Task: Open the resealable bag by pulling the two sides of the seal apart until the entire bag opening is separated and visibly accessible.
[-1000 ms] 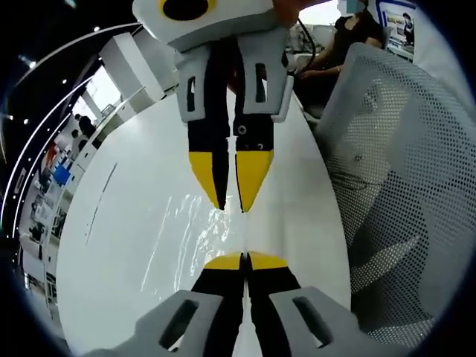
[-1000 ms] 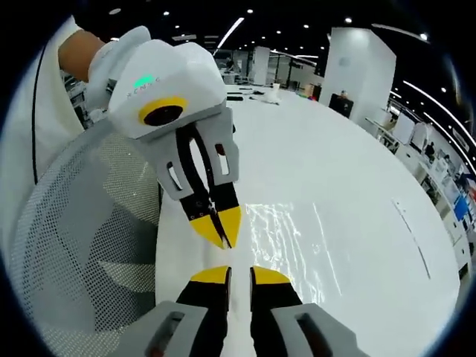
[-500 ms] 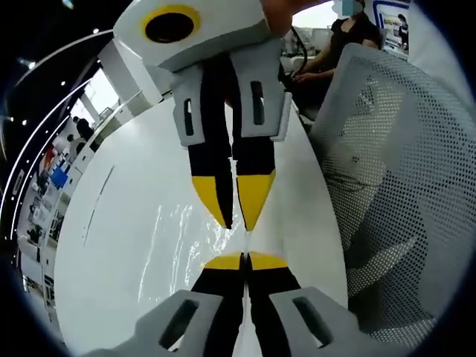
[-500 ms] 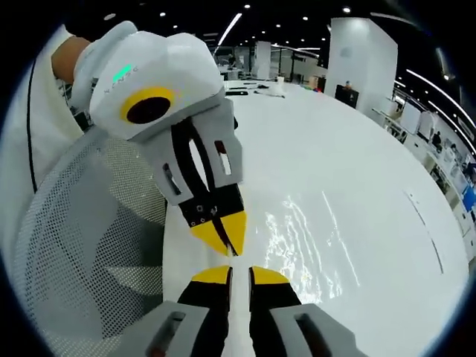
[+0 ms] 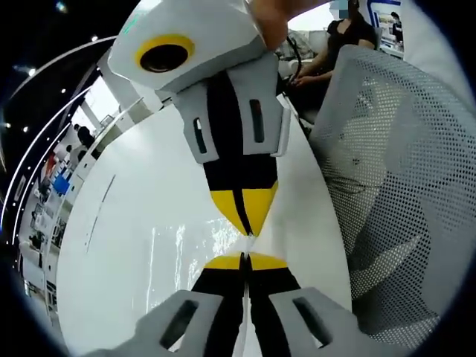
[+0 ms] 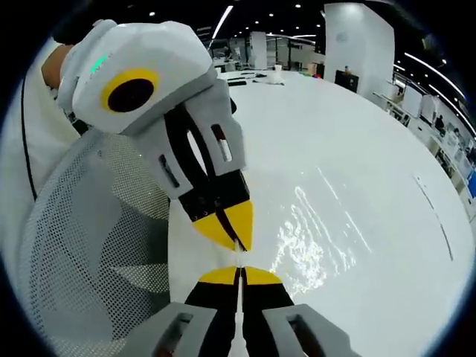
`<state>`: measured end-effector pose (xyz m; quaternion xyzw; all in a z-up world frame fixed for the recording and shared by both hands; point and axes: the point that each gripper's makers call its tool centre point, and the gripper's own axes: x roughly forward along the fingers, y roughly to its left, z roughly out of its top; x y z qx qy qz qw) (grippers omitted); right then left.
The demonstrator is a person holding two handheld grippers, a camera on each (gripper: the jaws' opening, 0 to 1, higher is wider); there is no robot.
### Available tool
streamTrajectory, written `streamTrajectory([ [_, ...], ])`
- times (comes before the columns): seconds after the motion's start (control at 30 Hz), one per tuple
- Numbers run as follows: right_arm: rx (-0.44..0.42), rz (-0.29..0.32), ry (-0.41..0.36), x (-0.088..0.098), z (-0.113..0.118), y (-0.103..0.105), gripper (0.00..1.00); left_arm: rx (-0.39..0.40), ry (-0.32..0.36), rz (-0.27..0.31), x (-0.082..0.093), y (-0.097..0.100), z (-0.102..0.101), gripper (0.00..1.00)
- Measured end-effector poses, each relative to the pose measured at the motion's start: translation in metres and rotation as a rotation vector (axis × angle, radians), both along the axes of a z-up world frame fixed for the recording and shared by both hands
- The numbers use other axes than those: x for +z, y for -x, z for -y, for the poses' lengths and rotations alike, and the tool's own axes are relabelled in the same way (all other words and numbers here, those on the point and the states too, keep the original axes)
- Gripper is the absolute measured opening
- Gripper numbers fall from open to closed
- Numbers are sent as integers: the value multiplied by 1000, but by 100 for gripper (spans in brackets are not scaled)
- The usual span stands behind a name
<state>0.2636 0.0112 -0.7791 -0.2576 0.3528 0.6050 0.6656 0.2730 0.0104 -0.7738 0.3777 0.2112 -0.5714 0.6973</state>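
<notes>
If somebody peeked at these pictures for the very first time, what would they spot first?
Two yellow-tipped claws meeting nose to nose: the right claw pointing down at the left claw, both shut on the edge of a clear, shiny bag that lies on the big white table. Next, the white mesh chair right beside the table.

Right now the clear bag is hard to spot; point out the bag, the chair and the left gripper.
bag (image 6: 312, 238), right gripper view, glinting film
chair (image 5: 387, 186), left gripper view, mesh back
left gripper (image 5: 243, 260), left gripper view, between fingertips
</notes>
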Motion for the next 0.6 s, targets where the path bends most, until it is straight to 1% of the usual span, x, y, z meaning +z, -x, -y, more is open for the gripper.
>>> streamTrajectory([
  [0.1, -7, -4, 1, 1, 0, 0, 0, 3, 4, -6, 0, 0, 0, 0],
  [0.2, -8, 9, 7, 1, 0, -2, 0, 7, 1, -12, -1, 0, -2, 1],
  [0.37, -16, 7, 16, 2, -3, -4, 0, 23, 2, 8, 1, -4, -7, 10],
  [0.5, -19, 2, 28, 1, -5, -3, 0, 28, 11, 11, 4, -4, -11, 15],
  [0.6, -24, 0, 41, -1, -5, -5, 0, 11, 16, 41, 8, -3, -13, 17],
])
